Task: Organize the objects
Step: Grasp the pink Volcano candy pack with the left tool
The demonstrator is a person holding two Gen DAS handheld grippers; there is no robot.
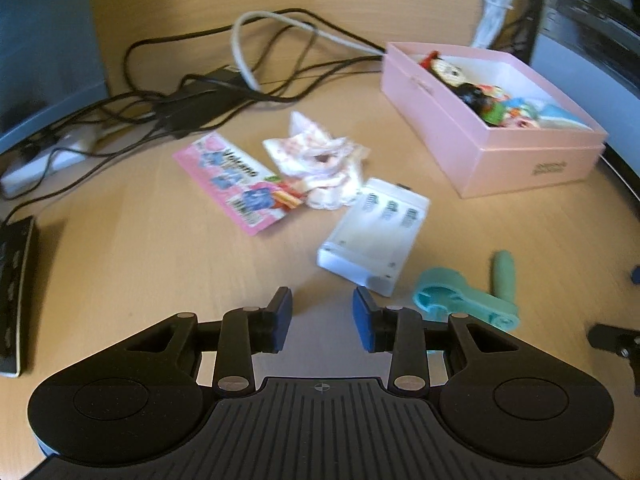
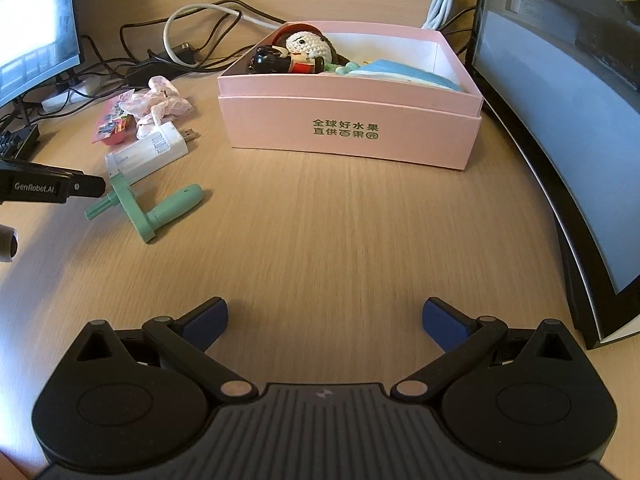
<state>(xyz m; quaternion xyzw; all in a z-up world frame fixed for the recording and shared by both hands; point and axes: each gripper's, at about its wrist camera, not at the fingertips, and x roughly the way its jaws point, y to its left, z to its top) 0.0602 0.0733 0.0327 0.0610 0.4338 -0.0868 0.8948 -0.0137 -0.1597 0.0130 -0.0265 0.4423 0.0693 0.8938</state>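
A pink box (image 1: 532, 160) (image 2: 352, 120) holds a knitted doll (image 2: 308, 46), a black figure (image 2: 272, 62) and a blue item (image 2: 404, 74). On the wooden desk lie a white battery charger (image 1: 372, 236) (image 2: 148, 150), a green crank handle (image 1: 468, 294) (image 2: 156, 208), a pink packet (image 1: 236, 184) (image 2: 112, 124) and a crumpled pink-white wrapper (image 1: 320, 164) (image 2: 160, 100). My left gripper (image 1: 322, 320) is open and empty, just short of the charger. My right gripper (image 2: 324, 320) is wide open and empty, over bare desk in front of the box.
Tangled black and grey cables (image 1: 224, 76) (image 2: 188, 44) and a white power strip (image 1: 36, 168) lie at the back. A monitor (image 2: 560, 120) stands right of the box, another screen (image 2: 32, 28) at far left. A keyboard (image 1: 14, 296) lies left.
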